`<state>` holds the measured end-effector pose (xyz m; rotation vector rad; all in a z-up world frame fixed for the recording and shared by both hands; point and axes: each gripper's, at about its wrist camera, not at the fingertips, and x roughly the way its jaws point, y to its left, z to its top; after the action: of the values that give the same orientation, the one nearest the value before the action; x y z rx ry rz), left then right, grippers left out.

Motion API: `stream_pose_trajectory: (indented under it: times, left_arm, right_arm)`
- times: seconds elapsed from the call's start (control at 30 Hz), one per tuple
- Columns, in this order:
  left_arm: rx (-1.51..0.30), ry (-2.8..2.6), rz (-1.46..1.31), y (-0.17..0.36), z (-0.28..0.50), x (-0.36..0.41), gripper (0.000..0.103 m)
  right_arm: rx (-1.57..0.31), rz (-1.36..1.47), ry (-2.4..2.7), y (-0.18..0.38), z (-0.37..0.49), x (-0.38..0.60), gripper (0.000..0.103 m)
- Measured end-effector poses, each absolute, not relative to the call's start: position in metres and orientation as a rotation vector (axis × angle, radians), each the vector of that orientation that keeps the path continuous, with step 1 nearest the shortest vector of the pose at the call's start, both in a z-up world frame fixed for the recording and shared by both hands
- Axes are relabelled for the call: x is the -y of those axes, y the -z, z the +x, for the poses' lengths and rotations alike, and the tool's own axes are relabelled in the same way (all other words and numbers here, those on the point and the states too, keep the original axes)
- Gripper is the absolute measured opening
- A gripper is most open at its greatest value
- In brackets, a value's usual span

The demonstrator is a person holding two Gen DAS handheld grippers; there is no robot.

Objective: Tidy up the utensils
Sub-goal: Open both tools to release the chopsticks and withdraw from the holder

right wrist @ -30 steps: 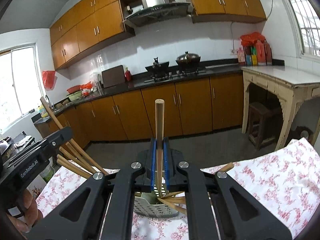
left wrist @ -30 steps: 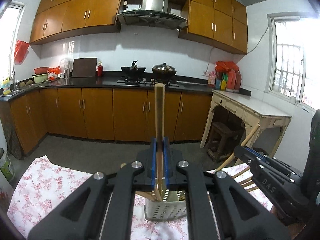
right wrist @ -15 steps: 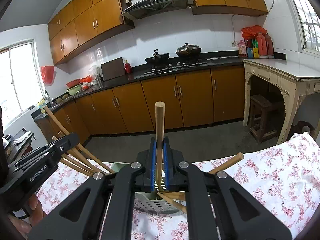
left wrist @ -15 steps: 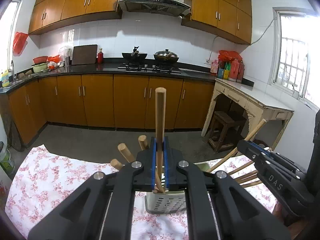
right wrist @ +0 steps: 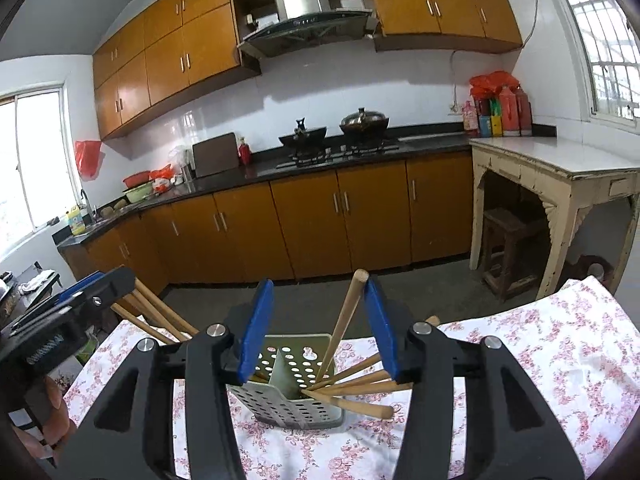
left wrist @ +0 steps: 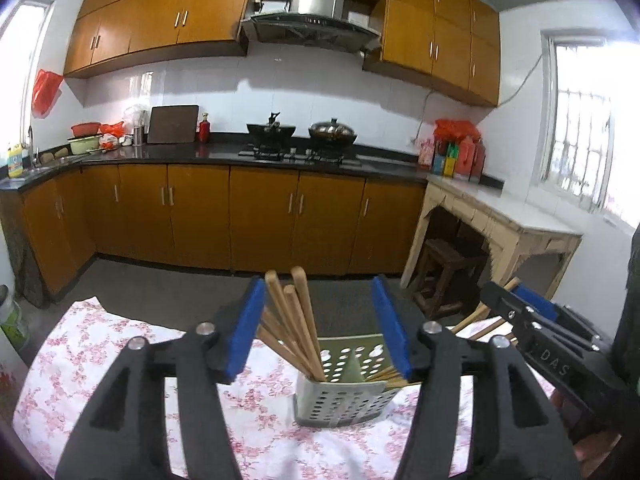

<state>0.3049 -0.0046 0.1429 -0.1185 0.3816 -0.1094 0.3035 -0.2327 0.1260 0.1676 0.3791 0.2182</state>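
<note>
A perforated two-compartment utensil holder (left wrist: 340, 400) (right wrist: 288, 396) stands on the floral tablecloth. Several wooden sticks (left wrist: 296, 320) lean out of its left compartment in the left wrist view. Several more wooden sticks (right wrist: 344, 328) lean out of its right compartment in the right wrist view. My left gripper (left wrist: 320, 328) is open and empty, its blue pads either side of the holder. My right gripper (right wrist: 318, 328) is open and empty just above the holder, one stick resting near its right pad. Each gripper shows at the edge of the other's view (left wrist: 536, 332) (right wrist: 68, 312).
The floral tablecloth (left wrist: 100, 344) (right wrist: 540, 344) covers the table under the holder. Beyond the table's far edge are the kitchen floor, brown cabinets (left wrist: 260, 216), a stove with pots (left wrist: 300, 136), and a pale side table (left wrist: 500, 216) with a stool under it.
Both grippers were shut on an upright wooden stick each; both have opened and let go. The sticks now lean in the holder with the others.
</note>
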Motion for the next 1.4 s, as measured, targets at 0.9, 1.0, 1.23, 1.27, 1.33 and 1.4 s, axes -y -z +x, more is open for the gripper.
stream_pose_trajectory:
  times: [0.9,1.0,1.23,1.27,1.33,1.4]
  left_arm:
    - [-0.302,0.011,-0.052,-0.158,0.176,-0.025,0.064]
    - [-0.316,-0.007,-0.051,-0.149,0.165,-0.032,0.067]
    - [-0.344,-0.027,-0.061,-0.134,0.142,-0.041,0.082]
    - [-0.346,-0.025,-0.065,-0.132,0.136,-0.042,0.085]
    - [-0.343,-0.026,-0.06,-0.126,0.123,-0.04,0.093]
    - [-0.341,-0.023,-0.045,-0.122,0.109,-0.036,0.099]
  right_arm:
    - [-0.25,0.143,-0.217,-0.147,0.196,0.239,0.071]
    - [-0.254,0.141,-0.207,-0.142,0.188,0.239,0.079]
    - [-0.265,0.143,-0.205,-0.129,0.166,0.241,0.096]
    - [-0.261,0.148,-0.206,-0.128,0.161,0.243,0.101]
    - [-0.245,0.149,-0.201,-0.127,0.15,0.245,0.101]
    - [-0.238,0.142,-0.198,-0.125,0.137,0.245,0.101]
